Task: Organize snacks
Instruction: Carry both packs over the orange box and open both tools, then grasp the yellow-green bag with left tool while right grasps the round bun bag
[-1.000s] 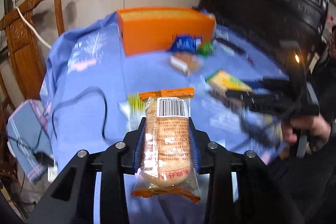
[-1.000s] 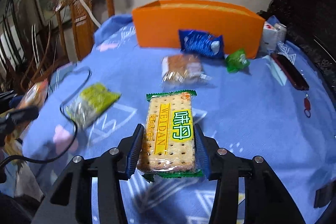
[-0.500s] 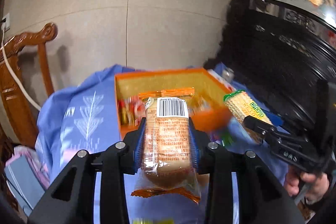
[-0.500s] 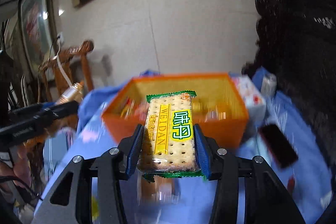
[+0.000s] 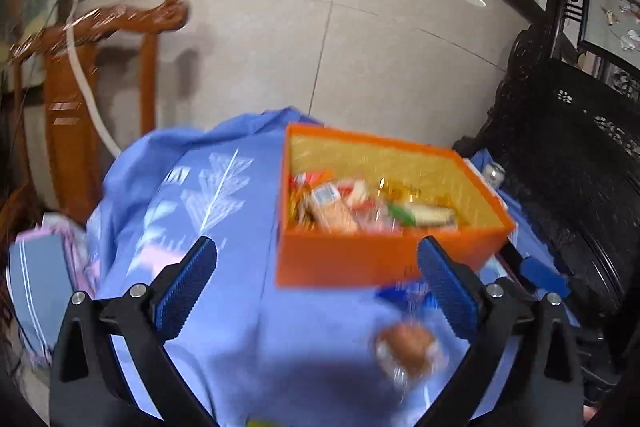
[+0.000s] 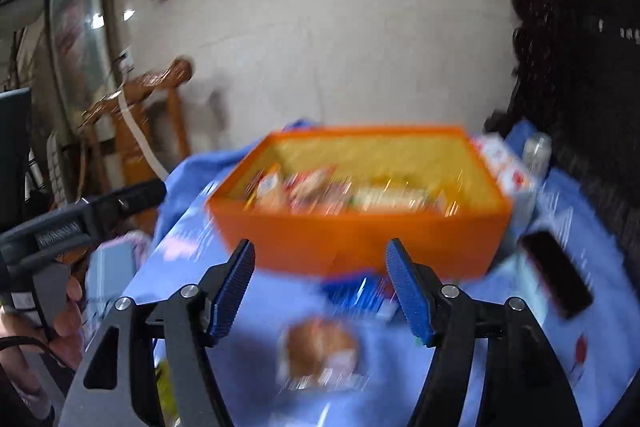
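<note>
On blue tablecloth [image 5: 248, 307]: orange box [image 5: 360, 259]; wooden chair [image 5: 76, 131], tiled wall [image 5: 360, 47] behind.

Left gripper [image 5: 316, 287] occupies the lower frame, jaws opening, blue ribbed pads wide apart with nothing between them. Orange box [image 5: 384, 259] stands at about 1 o'clock from the gripper on the blue tablecloth [image 5: 224, 211], open-topped, several wrapped snacks [image 5: 340, 211] lying inside; labels blurred. Between box and right pad, a blue packet [image 5: 404, 293] lies on the cloth. At 4 o'clock, a round brown pastry in clear wrap [image 5: 408, 347], blurred. Wooden chair [image 5: 80, 99] at 10 o'clock; dark carved furniture [image 5: 568, 155] at 3 o'clock.
</note>
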Tool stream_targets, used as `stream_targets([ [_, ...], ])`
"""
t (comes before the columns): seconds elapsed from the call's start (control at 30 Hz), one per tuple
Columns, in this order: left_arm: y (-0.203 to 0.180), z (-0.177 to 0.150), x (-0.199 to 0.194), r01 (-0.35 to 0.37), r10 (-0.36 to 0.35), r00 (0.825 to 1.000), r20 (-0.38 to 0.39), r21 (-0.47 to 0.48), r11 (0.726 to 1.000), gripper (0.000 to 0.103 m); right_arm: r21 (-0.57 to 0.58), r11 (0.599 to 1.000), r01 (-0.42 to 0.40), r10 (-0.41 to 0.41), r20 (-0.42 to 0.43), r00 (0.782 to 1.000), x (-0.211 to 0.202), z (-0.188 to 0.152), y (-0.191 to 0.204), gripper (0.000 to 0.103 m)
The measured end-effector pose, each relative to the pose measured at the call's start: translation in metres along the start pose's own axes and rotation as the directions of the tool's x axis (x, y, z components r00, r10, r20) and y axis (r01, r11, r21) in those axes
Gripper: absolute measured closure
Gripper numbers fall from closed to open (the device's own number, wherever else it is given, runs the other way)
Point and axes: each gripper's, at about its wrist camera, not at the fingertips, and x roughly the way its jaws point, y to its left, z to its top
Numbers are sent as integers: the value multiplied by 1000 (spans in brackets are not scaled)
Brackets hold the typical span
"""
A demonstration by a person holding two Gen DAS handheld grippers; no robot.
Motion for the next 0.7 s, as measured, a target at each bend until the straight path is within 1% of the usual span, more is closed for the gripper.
stream_targets([
  [0.07,11,-25,-18,20,-20,1000,1,-4,1000,4,-19,1000,-12,11,-32,999,-3,-22,8,34],
  [0.1,16,-37,-25,26,-26,1000,-6,9,1000,4,-34,999,-12,10,-55,998,-3,-34,12,34],
  [0.2,26,-70,-33,-5,8,999,-50,60,998,4,-42,999,-28,23,-120,992,6,-60,21,33],
  [0.23,31,-82,-35,-20,25,997,-68,61,998,4,-42,999,-30,24,-138,990,10,-65,22,33],
  [0.3,40,-99,-38,-27,32,995,-99,47,999,4,-47,998,-39,31,-169,985,20,-74,24,32],
  [0.37,48,-113,-38,-34,39,991,-129,38,999,4,-72,997,-30,16,-190,982,28,-79,28,31],
  [0.43,51,-121,-35,-55,61,987,-150,47,997,4,-95,995,-14,-5,-206,978,38,-81,29,27],
  [0.47,53,-125,-34,-63,71,985,-160,50,997,4,-106,994,4,-26,-208,978,42,-81,29,26],
  [0.5,55,-129,-34,-69,77,983,-167,51,996,4,-135,990,50,-77,-204,976,47,-79,29,26],
  [0.53,57,-132,-35,-72,79,982,-172,50,996,4,-156,985,72,-101,-194,976,48,-79,29,26],
  [0.57,58,-134,-36,-68,76,981,-176,50,996,4,-169,982,80,-111,-187,976,49,-79,29,22],
  [0.63,55,-140,-37,-47,59,981,-187,69,997,4,-175,982,64,-103,-223,969,59,-77,25,17],
  [0.7,50,-146,-36,-28,50,977,-208,109,994,4,-178,982,56,-102,-257,961,71,-79,23,17],
])
